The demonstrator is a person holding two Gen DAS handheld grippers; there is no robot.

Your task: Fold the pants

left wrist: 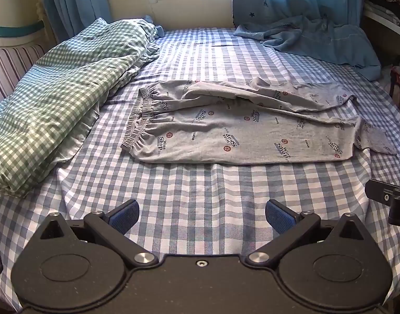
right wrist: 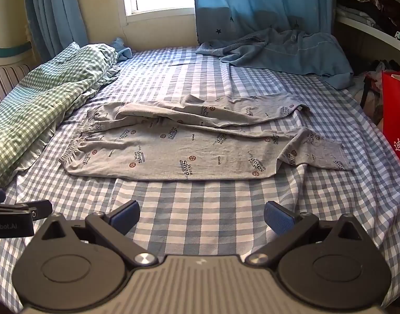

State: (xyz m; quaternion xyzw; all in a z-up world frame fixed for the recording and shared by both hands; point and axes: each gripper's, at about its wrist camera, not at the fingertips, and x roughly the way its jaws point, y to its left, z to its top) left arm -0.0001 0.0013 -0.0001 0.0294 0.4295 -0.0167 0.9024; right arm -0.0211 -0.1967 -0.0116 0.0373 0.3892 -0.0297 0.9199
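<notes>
Grey printed pants (left wrist: 226,128) lie across the blue checked bed, waistband (left wrist: 137,123) at the left, legs running right and crumpled at the cuffs (left wrist: 370,141). The right wrist view shows the same pants (right wrist: 179,146). My left gripper (left wrist: 202,216) is open and empty, hovering above the sheet short of the pants' near edge. My right gripper (right wrist: 201,216) is open and empty too, also short of the near edge. Part of the right gripper (left wrist: 388,201) shows at the right edge of the left wrist view, and part of the left gripper (right wrist: 14,214) at the left edge of the right wrist view.
A rolled green checked quilt (left wrist: 50,99) lies along the bed's left side. A blue garment (left wrist: 317,39) is heaped at the far right by the curtains. A red bag (right wrist: 396,120) stands beside the bed on the right. Shelves (right wrist: 370,26) rise at the far right.
</notes>
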